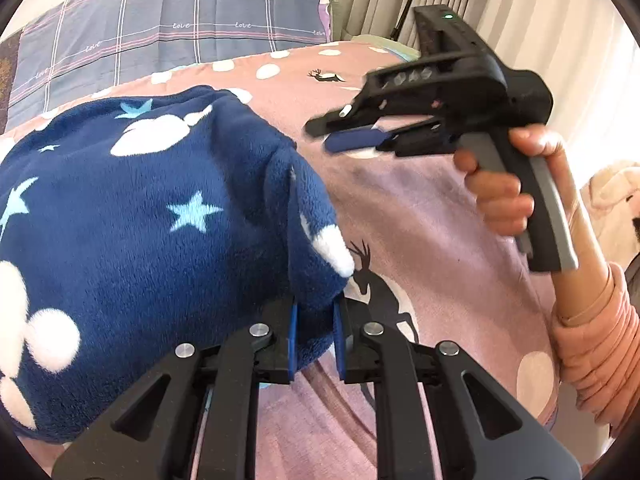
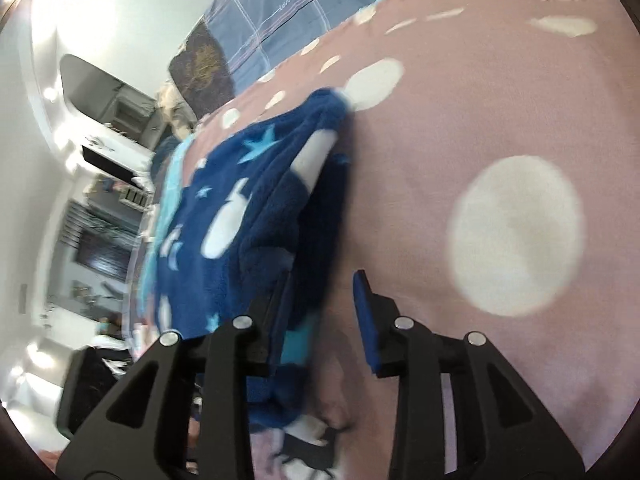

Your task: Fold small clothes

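Observation:
A navy fleece garment with white blobs and light blue stars lies bunched on the pink bedspread. My left gripper is shut on a fold of the garment's near edge, fleece pinched between the blue pads. My right gripper, held in a hand, hovers above the bedspread to the right of the garment, fingers pointing left. In the right wrist view the right gripper is open and holds nothing, and the garment lies against its left finger.
A grey-blue plaid pillow lies at the head of the bed. Curtains hang at the back right. A cream fleece item lies at the right edge. Shelves and furniture stand beyond the bed's left side.

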`<action>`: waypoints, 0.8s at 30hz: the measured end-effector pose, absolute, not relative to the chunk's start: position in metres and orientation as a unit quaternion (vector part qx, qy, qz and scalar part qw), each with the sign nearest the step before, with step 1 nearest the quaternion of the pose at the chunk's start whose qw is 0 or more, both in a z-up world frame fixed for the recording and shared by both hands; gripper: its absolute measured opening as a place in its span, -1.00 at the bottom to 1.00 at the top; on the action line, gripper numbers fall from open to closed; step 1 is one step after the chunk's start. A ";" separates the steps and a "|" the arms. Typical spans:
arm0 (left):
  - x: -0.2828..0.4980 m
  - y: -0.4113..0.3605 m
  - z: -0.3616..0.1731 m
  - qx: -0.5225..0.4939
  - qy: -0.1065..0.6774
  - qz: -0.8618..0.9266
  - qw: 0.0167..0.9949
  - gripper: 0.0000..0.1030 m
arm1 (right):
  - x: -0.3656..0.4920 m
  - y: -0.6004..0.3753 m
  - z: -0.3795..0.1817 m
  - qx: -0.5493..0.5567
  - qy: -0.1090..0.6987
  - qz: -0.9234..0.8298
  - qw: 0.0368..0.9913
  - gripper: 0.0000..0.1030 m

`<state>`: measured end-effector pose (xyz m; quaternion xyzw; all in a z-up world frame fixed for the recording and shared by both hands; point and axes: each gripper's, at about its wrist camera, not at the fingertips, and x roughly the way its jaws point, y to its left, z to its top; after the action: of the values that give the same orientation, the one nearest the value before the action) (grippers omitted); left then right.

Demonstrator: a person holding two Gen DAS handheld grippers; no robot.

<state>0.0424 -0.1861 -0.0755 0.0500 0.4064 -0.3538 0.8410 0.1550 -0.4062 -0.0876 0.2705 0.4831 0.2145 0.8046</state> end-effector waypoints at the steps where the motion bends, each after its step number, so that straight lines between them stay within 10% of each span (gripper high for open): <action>1: 0.043 -0.186 -0.076 0.048 0.407 -0.355 0.840 -0.72 | 0.152 -0.415 -0.086 0.272 0.477 0.200 0.812 -0.36; 10: 0.042 -0.190 -0.073 0.058 0.403 -0.357 0.841 -0.70 | 0.207 -0.403 -0.104 0.317 0.502 0.205 0.778 -0.32; 14: 0.040 -0.193 -0.073 0.065 0.398 -0.361 0.841 -0.70 | 0.234 -0.380 -0.116 0.318 0.515 0.223 0.764 0.11; 16: 0.035 -0.196 -0.073 0.074 0.394 -0.370 0.838 -0.71 | 0.242 -0.369 -0.113 0.297 0.510 0.214 0.778 -0.16; 17: 0.033 -0.199 -0.072 0.084 0.387 -0.374 0.838 -0.71 | 0.243 -0.368 -0.109 0.296 0.503 0.210 0.784 -0.81; 24: 0.031 -0.213 -0.084 0.114 0.393 -0.390 0.824 -0.70 | 0.243 -0.388 -0.095 0.305 0.453 0.176 0.819 -0.87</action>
<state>0.0311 -0.2131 -0.0839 0.1143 0.3933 -0.3905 0.8245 0.2431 -0.3883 -0.0949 0.3052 0.4530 0.1756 0.8190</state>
